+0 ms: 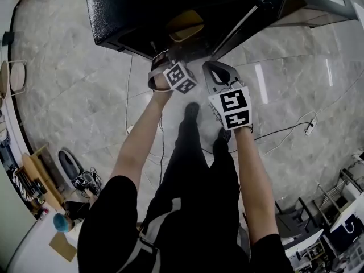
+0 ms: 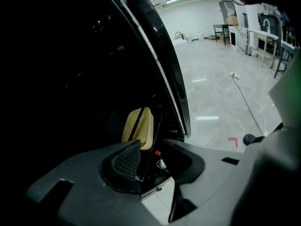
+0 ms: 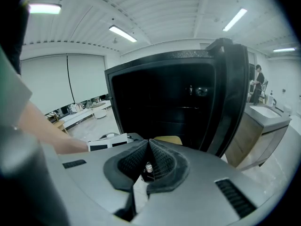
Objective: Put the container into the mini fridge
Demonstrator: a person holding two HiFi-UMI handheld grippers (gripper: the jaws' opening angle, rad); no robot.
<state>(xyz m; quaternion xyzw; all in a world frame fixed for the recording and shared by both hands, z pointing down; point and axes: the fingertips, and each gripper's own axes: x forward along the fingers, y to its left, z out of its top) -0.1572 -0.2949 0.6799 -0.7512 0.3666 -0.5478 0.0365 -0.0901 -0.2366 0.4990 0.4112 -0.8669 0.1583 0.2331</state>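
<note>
The black mini fridge (image 1: 142,10) stands with its door (image 1: 250,16) swung out to the right. The tan container (image 1: 185,24) sits inside on the fridge's floor; it also shows as the container (image 2: 140,126) and the container (image 3: 167,139). My left gripper (image 1: 160,58) hangs just in front of the fridge's mouth. The left gripper (image 2: 157,158) is open, with nothing between its pads and the container a little beyond them. My right gripper (image 1: 216,68) is beside it on the right. The right gripper (image 3: 149,145) is shut and empty.
The door's edge (image 2: 162,60) runs close past the left gripper. A wooden cabinet with a sink (image 3: 263,121) stands right of the fridge. A cable and power strip (image 1: 310,127) lie on the marble floor. Clutter and furniture (image 1: 34,186) line the room's left side.
</note>
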